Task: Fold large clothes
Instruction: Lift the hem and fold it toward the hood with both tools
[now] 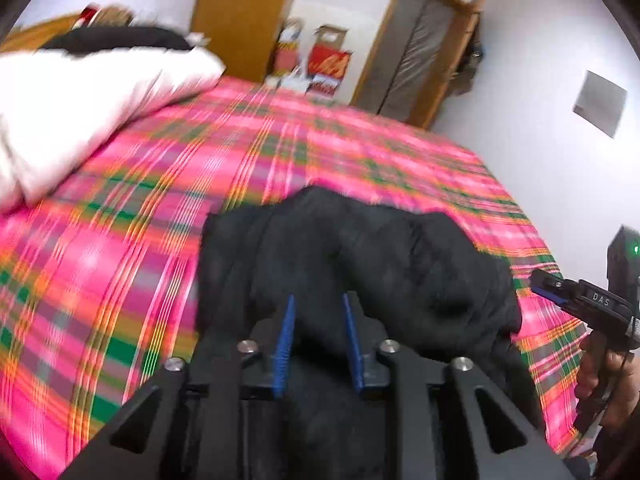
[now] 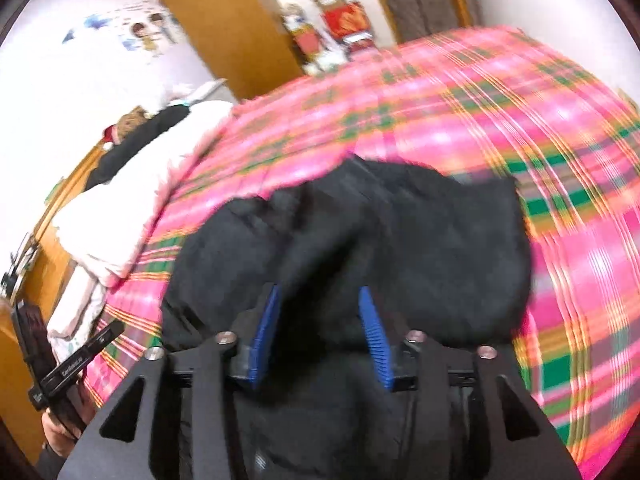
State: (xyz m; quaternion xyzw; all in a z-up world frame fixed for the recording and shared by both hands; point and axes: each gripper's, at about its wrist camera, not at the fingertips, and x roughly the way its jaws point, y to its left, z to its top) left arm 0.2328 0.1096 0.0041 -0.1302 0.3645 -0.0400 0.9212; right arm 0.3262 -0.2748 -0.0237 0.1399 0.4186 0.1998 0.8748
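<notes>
On the plaid bed [image 1: 360, 152], black garment [image 1: 360, 256] under both grippers [image 1: 318, 300] [image 2: 320, 292], jaws parted, gripping nothing; "DAS" on right gripper.

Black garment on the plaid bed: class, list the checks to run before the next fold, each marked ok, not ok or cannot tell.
1. Left gripper released: ok, jaws apart.
2. Right gripper released: ok, jaws apart.
3. Black garment resting on the plaid bedspread: ok.
4. Garment lying flat: not ok, bunched.
5. White quilt apart from the garment: ok.
6. Fold edges aligned: cannot tell, blurred.
</notes>
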